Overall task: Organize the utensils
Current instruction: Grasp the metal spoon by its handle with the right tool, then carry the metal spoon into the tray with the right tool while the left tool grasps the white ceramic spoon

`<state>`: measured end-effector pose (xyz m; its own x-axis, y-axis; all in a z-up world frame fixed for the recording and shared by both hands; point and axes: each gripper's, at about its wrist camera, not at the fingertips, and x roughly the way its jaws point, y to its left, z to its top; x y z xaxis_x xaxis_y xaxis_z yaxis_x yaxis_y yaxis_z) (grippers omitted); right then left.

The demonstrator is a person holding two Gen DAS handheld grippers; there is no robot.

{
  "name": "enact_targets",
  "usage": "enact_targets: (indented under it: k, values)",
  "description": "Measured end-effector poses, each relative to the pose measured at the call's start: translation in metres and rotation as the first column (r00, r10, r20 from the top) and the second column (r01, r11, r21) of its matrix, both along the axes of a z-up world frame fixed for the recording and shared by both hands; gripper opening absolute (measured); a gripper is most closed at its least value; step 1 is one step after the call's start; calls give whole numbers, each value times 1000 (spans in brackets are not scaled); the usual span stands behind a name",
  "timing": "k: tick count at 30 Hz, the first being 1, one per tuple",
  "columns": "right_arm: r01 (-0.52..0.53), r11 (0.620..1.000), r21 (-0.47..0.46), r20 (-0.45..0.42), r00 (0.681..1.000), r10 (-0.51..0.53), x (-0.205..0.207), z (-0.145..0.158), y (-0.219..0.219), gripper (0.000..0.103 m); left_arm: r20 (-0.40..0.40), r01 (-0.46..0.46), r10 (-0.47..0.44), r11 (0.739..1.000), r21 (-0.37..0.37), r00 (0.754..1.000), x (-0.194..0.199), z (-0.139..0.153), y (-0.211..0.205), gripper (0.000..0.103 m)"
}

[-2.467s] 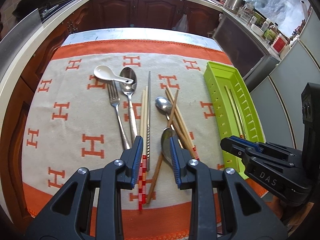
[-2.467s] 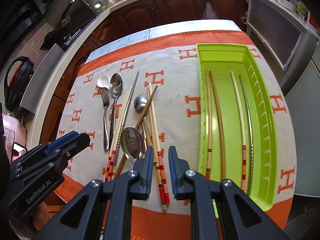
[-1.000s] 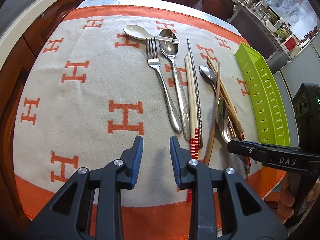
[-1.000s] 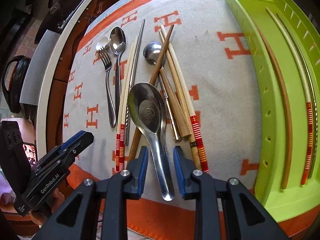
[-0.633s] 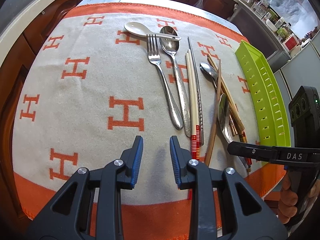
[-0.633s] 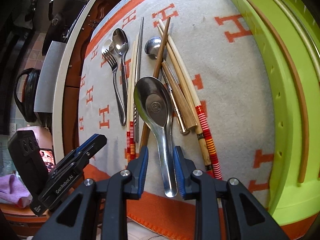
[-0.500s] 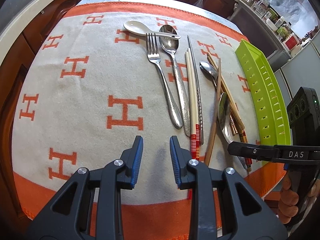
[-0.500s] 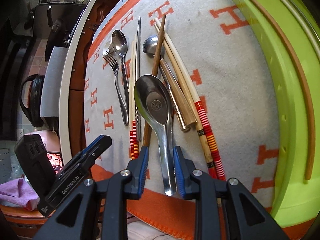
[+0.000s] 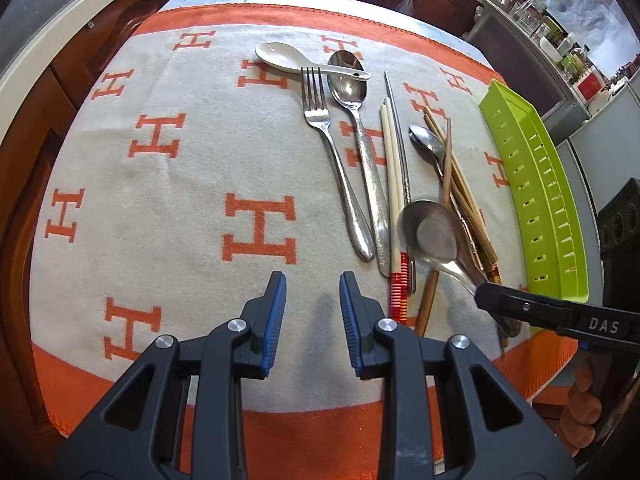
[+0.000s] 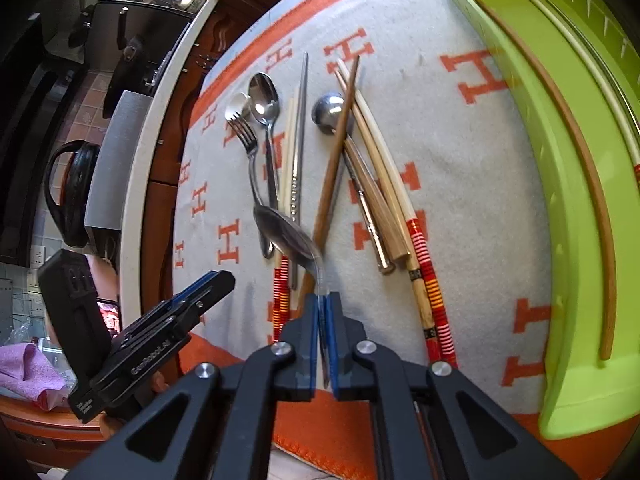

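The right gripper (image 10: 321, 300) has its blue pads pressed together on the handle of a large steel spoon (image 10: 285, 236), whose bowl is tilted and raised above the orange-and-grey cloth (image 9: 180, 184). In the left wrist view that spoon (image 9: 430, 236) hangs at about 3 o'clock from the left gripper (image 9: 312, 308), over the loose chopsticks (image 9: 460, 188). The left gripper is spread, with nothing between its pads, and hovers over bare cloth. At 12 o'clock from it lie a fork (image 9: 332, 152), a second steel spoon (image 9: 356, 120) and a white ceramic spoon (image 9: 296, 58) whose handle rests across that spoon's bowl. The green tray (image 10: 560, 208) sits at 2 o'clock in the right wrist view, with chopsticks (image 10: 576, 136) lying lengthwise inside it.
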<state>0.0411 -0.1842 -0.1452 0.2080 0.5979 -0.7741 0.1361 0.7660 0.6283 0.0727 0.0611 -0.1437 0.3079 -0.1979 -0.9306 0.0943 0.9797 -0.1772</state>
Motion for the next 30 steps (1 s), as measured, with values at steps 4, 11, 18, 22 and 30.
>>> enact_targets:
  k: [4,11,18,22,30]
  values:
    - [3,1000,1,14,1000,-3,0,3,-2,3,-8,-30,30,1000,-5,1000,9,-1,5,24]
    - [61,998,20,88,994,-62,0,27,-25,3,-21,-71,71,997,-25,997,46,6,6,24]
    - [234,970,-63,194,956,-218,7,63,-81,3,-21,-102,101,994,-32,995,107,16,11,24]
    - [375,909,-181,240,913,-329,8,73,-120,3,-55,-144,141,987,-65,989,142,13,26,24]
    - [456,843,-285,202,888,-412,16,53,-157,8,-148,-226,198,952,-208,969,187,-8,42,24]
